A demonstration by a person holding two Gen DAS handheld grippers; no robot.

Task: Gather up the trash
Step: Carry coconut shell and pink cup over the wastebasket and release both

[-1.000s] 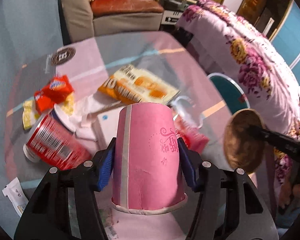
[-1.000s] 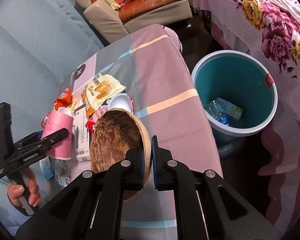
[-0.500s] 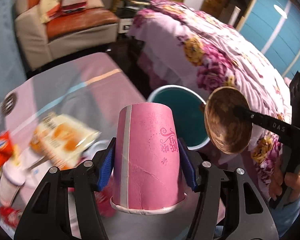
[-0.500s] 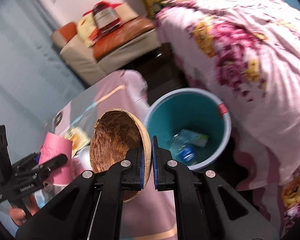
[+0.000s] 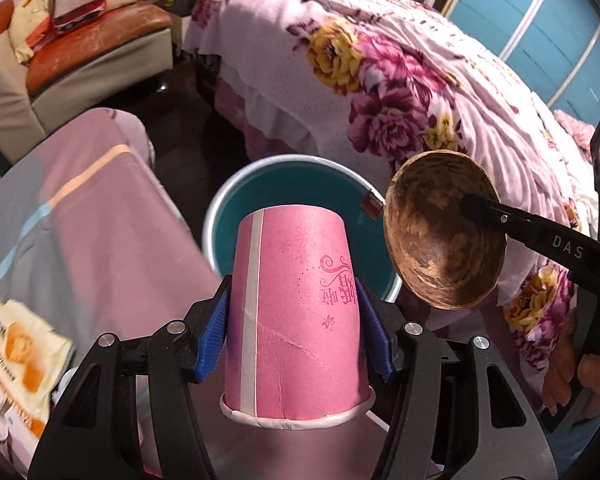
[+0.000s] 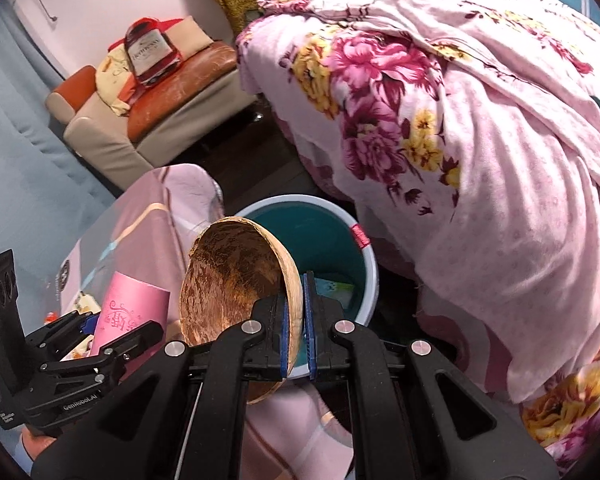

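Nearest, left gripper (image 5: pixel 294 336) pinching an upturned pink cup (image 5: pixel 296 320) by its sides, blue pads (image 5: pixel 214 334) pressed against it. Beside it, right gripper (image 6: pixel 296 322) clamped nearly together on the rim of a brown bowl (image 6: pixel 230 280), tilted on edge. Just beyond both, teal bin (image 6: pixel 366 280) on the floor, a wrapper inside. Left, striped table (image 5: pixel 80 216) with a snack bag (image 5: pixel 18 364). Farther back, floral bed (image 6: pixel 460 120) and sofa (image 6: pixel 160 112).
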